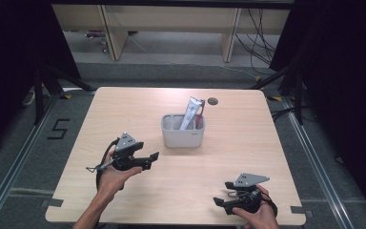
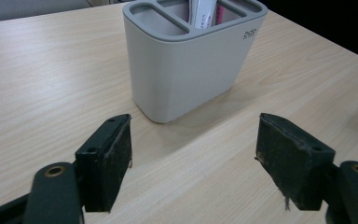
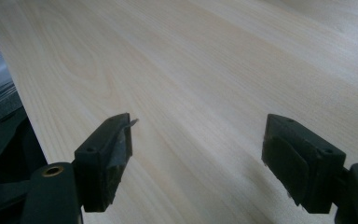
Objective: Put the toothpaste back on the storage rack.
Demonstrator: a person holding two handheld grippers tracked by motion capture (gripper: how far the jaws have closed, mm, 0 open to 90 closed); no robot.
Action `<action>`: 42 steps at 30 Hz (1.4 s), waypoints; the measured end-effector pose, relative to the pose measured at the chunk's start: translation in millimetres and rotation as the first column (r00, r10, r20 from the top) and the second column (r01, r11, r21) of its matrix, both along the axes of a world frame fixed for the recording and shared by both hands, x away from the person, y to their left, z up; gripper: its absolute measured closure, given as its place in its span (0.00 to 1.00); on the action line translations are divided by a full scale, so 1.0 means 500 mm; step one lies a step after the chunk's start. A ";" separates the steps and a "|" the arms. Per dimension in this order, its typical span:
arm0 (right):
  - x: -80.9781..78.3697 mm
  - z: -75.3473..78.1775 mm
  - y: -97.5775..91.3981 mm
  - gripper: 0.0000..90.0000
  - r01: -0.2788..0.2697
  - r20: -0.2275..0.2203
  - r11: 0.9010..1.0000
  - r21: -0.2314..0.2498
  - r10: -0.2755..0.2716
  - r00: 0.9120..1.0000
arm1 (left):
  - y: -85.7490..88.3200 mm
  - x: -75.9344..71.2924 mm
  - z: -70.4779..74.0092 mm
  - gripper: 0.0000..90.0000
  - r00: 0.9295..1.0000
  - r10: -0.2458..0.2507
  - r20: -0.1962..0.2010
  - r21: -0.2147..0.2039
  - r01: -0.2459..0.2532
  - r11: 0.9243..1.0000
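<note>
Facing smooth grey rounded-rectangular holder (image 2: 186, 70): open left gripper (image 2: 193, 154)

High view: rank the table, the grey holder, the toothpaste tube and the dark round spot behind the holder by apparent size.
1. table
2. grey holder
3. toothpaste tube, though its lower part sits hidden inside the holder, so its full size is unsure
4. dark round spot
</note>
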State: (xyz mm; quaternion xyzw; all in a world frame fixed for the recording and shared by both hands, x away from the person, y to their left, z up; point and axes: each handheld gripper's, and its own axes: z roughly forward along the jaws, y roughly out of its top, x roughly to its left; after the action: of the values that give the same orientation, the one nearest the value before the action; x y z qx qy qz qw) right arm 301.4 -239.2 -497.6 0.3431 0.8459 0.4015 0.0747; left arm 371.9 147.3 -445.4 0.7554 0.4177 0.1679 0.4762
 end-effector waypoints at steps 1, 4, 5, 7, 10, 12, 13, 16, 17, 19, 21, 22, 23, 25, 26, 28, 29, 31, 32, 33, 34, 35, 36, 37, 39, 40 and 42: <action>-0.002 0.000 0.000 0.28 0.011 -0.019 1.000 0.007 -0.011 1.000 | 0.001 -0.001 -0.001 0.27 1.000 0.002 0.000 0.002 -0.002 1.000; 0.002 0.000 0.000 0.28 -0.016 -0.020 1.000 0.020 0.016 1.000 | 0.003 -0.009 -0.010 0.25 1.000 -0.004 -0.011 0.002 0.004 1.000; 0.002 0.000 0.000 0.28 -0.016 -0.020 1.000 0.020 0.016 1.000 | 0.003 -0.009 -0.010 0.25 1.000 -0.004 -0.011 0.002 0.004 1.000; 0.000 0.002 0.004 0.28 0.008 -0.012 1.000 0.008 -0.008 1.000 | 0.006 -0.018 -0.016 0.25 1.000 -0.008 -0.013 0.010 0.008 1.000; -0.001 0.002 0.004 0.28 0.006 -0.015 1.000 0.000 -0.006 1.000 | 0.012 -0.025 -0.019 0.25 1.000 -0.009 -0.010 0.013 0.009 1.000; 0.000 0.002 0.003 0.28 0.007 -0.011 1.000 0.002 -0.007 1.000 | 0.015 -0.029 -0.021 0.25 1.000 -0.008 -0.011 0.013 0.008 1.000; 0.000 0.002 0.003 0.28 0.007 -0.011 1.000 0.002 -0.007 1.000 | 0.015 -0.029 -0.021 0.25 1.000 -0.008 -0.011 0.013 0.008 1.000; 0.000 0.001 0.002 0.28 0.011 -0.008 1.000 0.005 -0.011 1.000 | 0.023 -0.038 -0.026 0.25 1.000 -0.013 -0.011 0.011 0.013 1.000; 0.000 0.001 0.003 0.28 0.011 -0.009 1.000 0.005 -0.011 1.000 | 0.023 -0.038 -0.026 0.25 1.000 -0.013 -0.011 0.011 0.013 1.000; -0.001 0.001 0.004 0.28 0.012 -0.011 1.000 0.005 -0.012 1.000 | 0.026 -0.045 -0.028 0.25 1.000 -0.010 -0.011 0.018 0.011 1.000; -0.001 0.001 0.005 0.28 0.005 -0.016 1.000 0.003 -0.005 1.000 | 0.029 -0.054 -0.033 0.25 1.000 -0.014 -0.014 0.017 0.015 1.000; -0.001 0.002 0.005 0.28 0.007 -0.015 1.000 -0.004 -0.007 1.000 | 0.031 -0.057 -0.036 0.25 1.000 -0.014 -0.017 0.018 0.014 1.000; -0.001 0.002 0.005 0.28 0.007 -0.015 1.000 -0.004 -0.007 1.000 | 0.031 -0.057 -0.036 0.25 1.000 -0.014 -0.017 0.018 0.014 1.000; 0.000 0.001 0.006 0.28 -0.004 -0.005 1.000 -0.002 0.004 1.000 | 0.033 -0.063 -0.040 0.25 1.000 -0.013 -0.018 0.017 0.013 1.000; 0.000 0.001 0.006 0.28 -0.004 -0.009 1.000 -0.003 0.004 1.000 | 0.038 -0.069 -0.046 0.25 1.000 -0.025 -0.016 0.013 0.026 1.000; 0.001 0.001 0.006 0.28 -0.008 -0.006 1.000 -0.006 0.008 1.000 | 0.041 -0.075 -0.050 0.25 0.999 -0.028 -0.017 0.018 0.028 0.999; 0.001 0.001 0.006 0.28 -0.008 -0.006 1.000 -0.006 0.008 1.000 | 0.041 -0.075 -0.050 0.24 0.999 -0.028 -0.017 0.018 0.028 0.999; 0.000 0.000 0.006 0.28 -0.009 -0.015 1.000 0.000 0.009 1.000 | 0.043 -0.081 -0.056 0.24 0.999 -0.029 -0.020 0.013 0.029 0.999; 0.000 0.000 0.006 0.28 -0.003 -0.011 1.000 -0.003 0.003 1.000 | 0.045 -0.086 -0.060 0.24 0.999 -0.033 -0.022 0.016 0.033 0.999; 0.000 0.000 0.006 0.28 -0.005 -0.024 1.000 0.003 0.005 1.000 | 0.046 -0.088 -0.063 0.24 0.999 -0.038 -0.024 0.017 0.039 0.999; 0.000 0.000 0.006 0.28 -0.005 -0.026 1.000 0.003 0.005 1.000 | 0.047 -0.091 -0.064 0.24 0.999 -0.039 -0.025 0.021 0.039 0.999; 0.000 0.000 0.006 0.28 -0.005 -0.026 1.000 0.003 0.005 1.000 | 0.047 -0.091 -0.064 0.24 0.999 -0.039 -0.025 0.021 0.039 0.999; 0.001 -0.002 0.007 0.28 -0.007 -0.027 1.000 0.010 0.007 1.000 | 0.048 -0.094 -0.067 0.24 0.999 -0.040 -0.029 0.017 0.040 0.999; 0.000 -0.001 0.007 0.28 -0.005 -0.022 1.000 0.004 0.005 1.000 | 0.049 -0.096 -0.069 0.24 0.998 -0.047 -0.029 0.008 0.047 0.999; 0.002 -0.003 0.008 0.28 -0.019 -0.029 1.000 0.015 0.020 0.999 | 0.052 -0.105 -0.073 0.24 0.998 -0.049 -0.035 0.008 0.049 0.999; 0.001 -0.002 0.007 0.28 -0.014 -0.043 1.000 0.016 0.015 0.999 | 0.053 -0.107 -0.075 0.24 0.998 -0.056 -0.034 0.008 0.056 0.998; 0.003 -0.003 0.007 0.28 -0.020 -0.043 1.000 0.016 0.021 0.999 | 0.055 -0.114 -0.076 0.23 0.998 -0.054 -0.037 0.016 0.055 0.998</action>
State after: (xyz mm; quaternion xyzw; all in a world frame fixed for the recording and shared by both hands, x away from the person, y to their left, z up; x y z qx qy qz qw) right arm 302.7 -235.7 -498.9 0.3436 0.8475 0.4014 0.0499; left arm 314.7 174.7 -483.6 0.7735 0.4042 0.1444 0.4663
